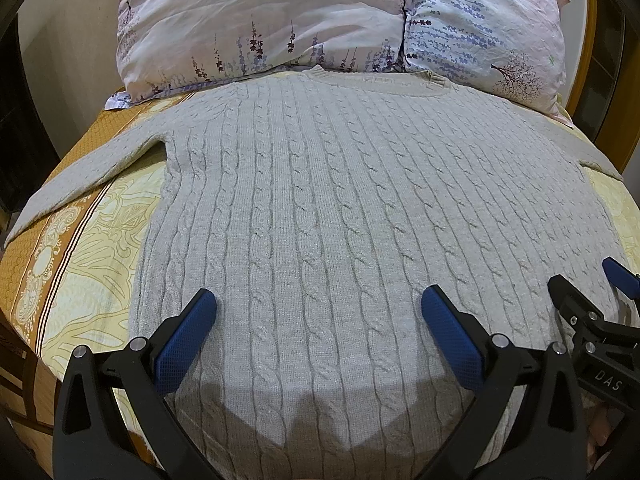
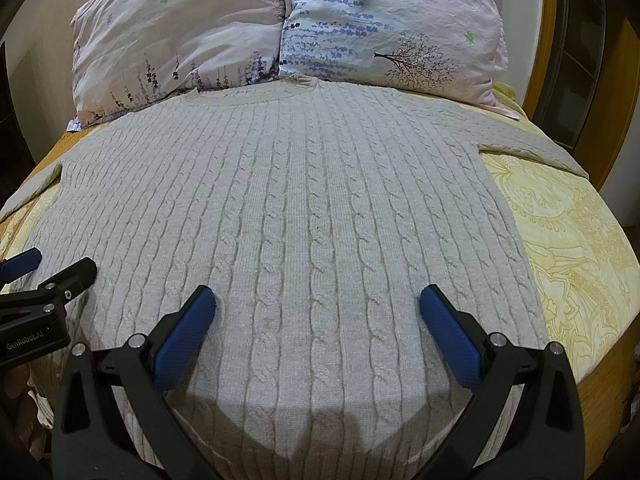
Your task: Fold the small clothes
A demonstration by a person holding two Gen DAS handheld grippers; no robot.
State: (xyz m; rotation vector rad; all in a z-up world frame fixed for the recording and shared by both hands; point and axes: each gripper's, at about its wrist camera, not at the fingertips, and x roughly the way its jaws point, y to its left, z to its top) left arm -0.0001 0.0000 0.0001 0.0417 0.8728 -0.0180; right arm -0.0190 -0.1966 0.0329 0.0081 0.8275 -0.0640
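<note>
Two grippers hang side by side over the near hem of a grey cable-knit sweater [image 1: 320, 200], which lies spread flat, front up, on a patterned bedspread [image 1: 92, 248], its collar [image 1: 376, 78] touching the floral pillows [image 1: 280, 12] at the far end and both sleeves angled out to the sides. The left gripper [image 1: 318, 304] has its jaws spread wide and holds nothing; the right gripper [image 2: 318, 302] is likewise wide apart and empty, each set of blue pads [image 2: 448, 332] poised above the knit, not pinching it. Nothing is folded yet, so the step in hand looks like taking the first grip. To do it well, each claw should probably move outward to a bottom corner or a side edge, since closing where they hover now would only bunch the middle panel. The knit is thick and stretchy, so a deep bite through both layers should keep the back from sliding loose. Whether the pads already touch the fabric is hard to judge through the fisheye. Lifting both sides evenly would likely keep the cables straight and the fold line square.
</note>
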